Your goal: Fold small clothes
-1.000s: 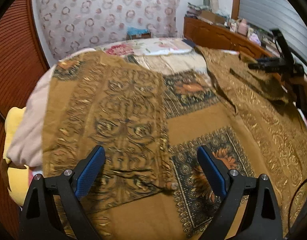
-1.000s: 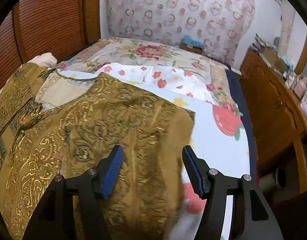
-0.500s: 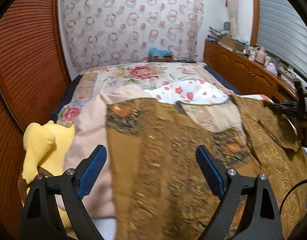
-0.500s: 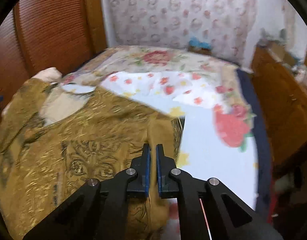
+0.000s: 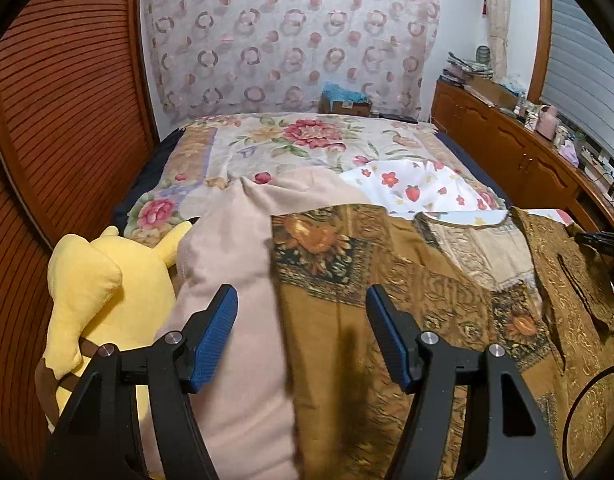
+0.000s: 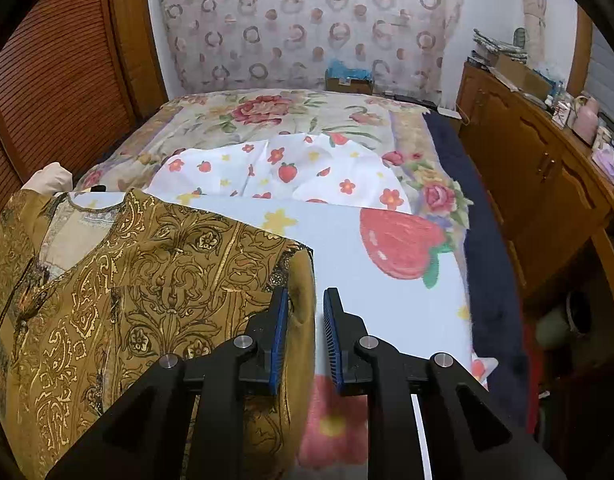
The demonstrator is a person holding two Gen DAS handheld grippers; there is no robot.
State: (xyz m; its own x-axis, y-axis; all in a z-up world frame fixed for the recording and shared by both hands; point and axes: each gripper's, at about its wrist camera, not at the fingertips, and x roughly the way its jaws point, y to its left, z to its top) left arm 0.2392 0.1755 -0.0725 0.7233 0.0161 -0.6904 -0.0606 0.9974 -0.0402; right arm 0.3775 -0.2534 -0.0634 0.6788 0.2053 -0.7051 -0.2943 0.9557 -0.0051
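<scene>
The bed (image 5: pixel 195 152) fills the room's centre, covered with a rose-print bedspread (image 6: pixel 267 112) that runs toward the ring-patterned curtain (image 5: pixel 291 32) at 12 o'clock. A wooden sideboard (image 6: pixel 539 168) lines the wall at 3 o'clock. On the near half of the bed lies a white sheet with strawberries and flowers (image 6: pixel 387 248).

The task item, a brown garment with gold scrollwork (image 6: pixel 127 280), is spread flat across the near part of the bed, neckline toward 12 o'clock. In the left wrist view it occupies the area from 6 to 3 o'clock (image 5: pixel 387 280); a folded flap lies along its 3 o'clock side. A beige pillow (image 5: pixel 235 264) lies touching its 9 o'clock edge, and a yellow plush toy (image 5: pixel 95 292) sits just beside the pillow at 8 o'clock.

The left gripper (image 5: pixel 301 332) hovers released over the boundary between pillow and garment. Its jaws have just been closing, yet stand well apart and the pads press on nothing.

The right gripper (image 6: pixel 305 336) sits at the garment's 3 o'clock hem. Its jaws have just been opening by a narrow gap; the folded hem passes between them. Whether the pads press the cloth cannot be determined.
</scene>
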